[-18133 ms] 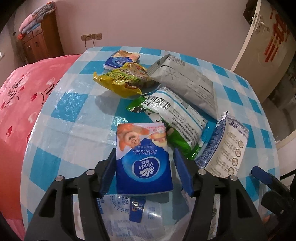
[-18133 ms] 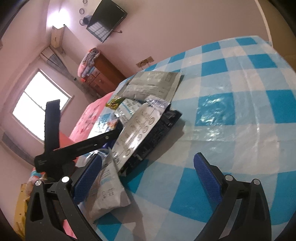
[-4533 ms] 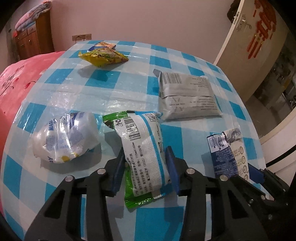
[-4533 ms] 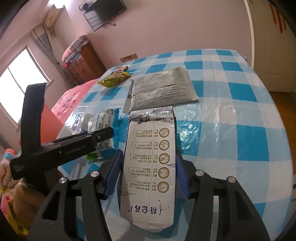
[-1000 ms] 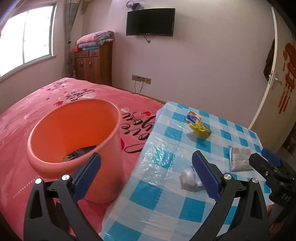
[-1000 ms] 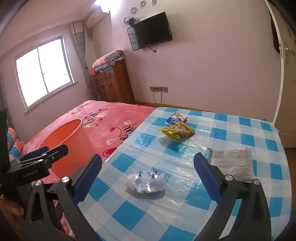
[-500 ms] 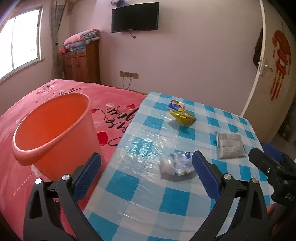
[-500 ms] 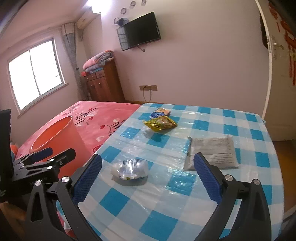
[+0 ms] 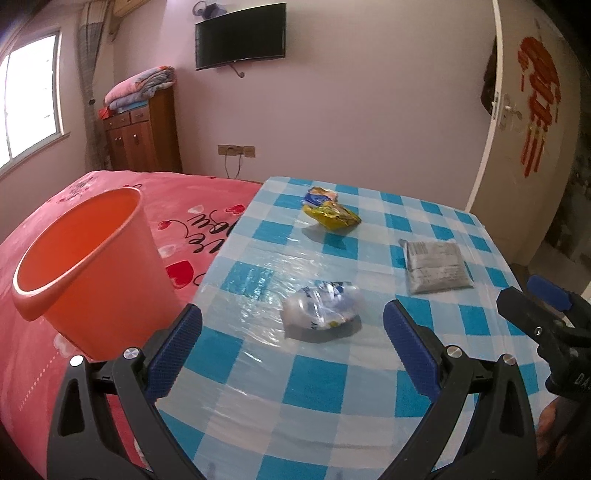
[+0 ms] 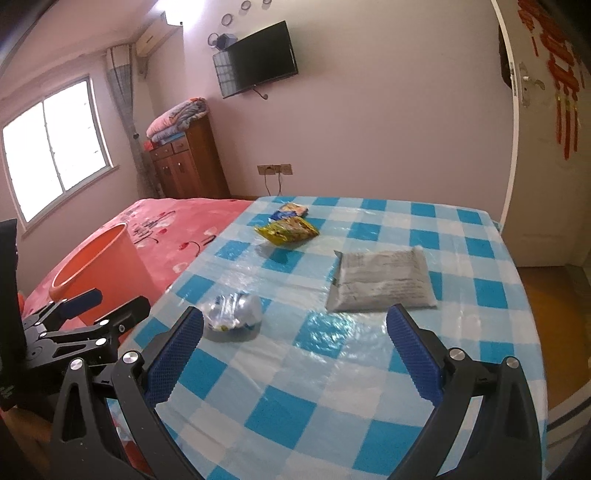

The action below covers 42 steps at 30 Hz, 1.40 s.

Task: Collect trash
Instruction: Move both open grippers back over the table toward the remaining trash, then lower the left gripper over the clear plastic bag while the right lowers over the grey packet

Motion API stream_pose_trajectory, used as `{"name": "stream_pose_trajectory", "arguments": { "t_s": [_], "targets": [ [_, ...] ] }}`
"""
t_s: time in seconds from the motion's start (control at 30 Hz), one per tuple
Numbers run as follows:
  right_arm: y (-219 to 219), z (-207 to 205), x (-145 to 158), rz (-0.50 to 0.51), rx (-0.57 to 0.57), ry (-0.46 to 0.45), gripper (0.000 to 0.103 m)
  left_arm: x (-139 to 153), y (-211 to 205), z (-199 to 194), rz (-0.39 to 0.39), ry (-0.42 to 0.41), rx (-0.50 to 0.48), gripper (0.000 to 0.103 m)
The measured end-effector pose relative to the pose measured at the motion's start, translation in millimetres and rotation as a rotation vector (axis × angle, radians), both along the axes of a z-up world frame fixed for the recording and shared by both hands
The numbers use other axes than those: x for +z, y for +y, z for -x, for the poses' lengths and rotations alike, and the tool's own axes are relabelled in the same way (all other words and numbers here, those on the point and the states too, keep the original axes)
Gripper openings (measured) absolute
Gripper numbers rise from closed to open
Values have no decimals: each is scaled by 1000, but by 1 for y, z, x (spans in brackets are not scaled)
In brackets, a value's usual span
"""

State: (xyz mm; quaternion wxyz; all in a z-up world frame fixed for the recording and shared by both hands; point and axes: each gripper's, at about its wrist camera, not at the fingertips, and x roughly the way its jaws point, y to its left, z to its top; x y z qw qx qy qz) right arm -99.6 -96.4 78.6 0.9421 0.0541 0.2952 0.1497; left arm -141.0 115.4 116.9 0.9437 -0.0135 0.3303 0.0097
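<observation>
We held both grippers above the near edge of the tabletop [image 9: 332, 387], which was covered in a blue-and-white checked cloth under clear plastic. The left gripper [image 9: 291, 343] had its jaws spread wide with nothing between them, and the right gripper [image 10: 293, 347] stood the same way — jaws wide apart and empty. In the left wrist view, a crumpled clear plastic bag [image 9: 320, 308] lay on the cloth at about 12 o'clock, just beyond the blue pads and touching neither. A flat grey packet [image 9: 436, 266] lay well apart from it at roughly 2 o'clock, and a yellow snack wrapper [image 9: 332, 218] sat farther back near 12 o'clock, with a small blue packet [image 9: 318, 194] touching its far side. The orange bucket [image 9: 88, 266] stood off the tabletop at 10 o'clock, against the pink bedspread [image 9: 207, 206]; we could not see its bottom from here. From the right wrist view, the crumpled bag [image 10: 233, 310] lay at 11 o'clock just past the left pad, the grey packet [image 10: 382, 282] at 1 o'clock, and the yellow wrapper [image 10: 287, 229] far back at 12 o'clock — the bucket [image 10: 99, 266] showed at 9 o'clock behind the left gripper's fingers. A wall television [image 9: 240, 36] and a wooden cabinet [image 9: 144, 136] stood behind.
</observation>
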Motion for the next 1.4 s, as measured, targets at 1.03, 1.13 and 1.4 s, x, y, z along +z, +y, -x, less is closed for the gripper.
{"name": "stream_pose_trajectory", "arguments": {
  "t_s": [1.03, 1.13, 1.4],
  "targets": [
    [-51, 46, -19, 5, -106, 155, 98, -37, -31, 41, 4, 59, -176, 99],
    [-54, 46, -22, 0, -101, 168, 98, -41, -22, 47, 36, 63, -177, 99],
    [-55, 34, -34, 4, -59, 226, 98, -44, -2, 46, 97, 84, -177, 99]
  ]
}}
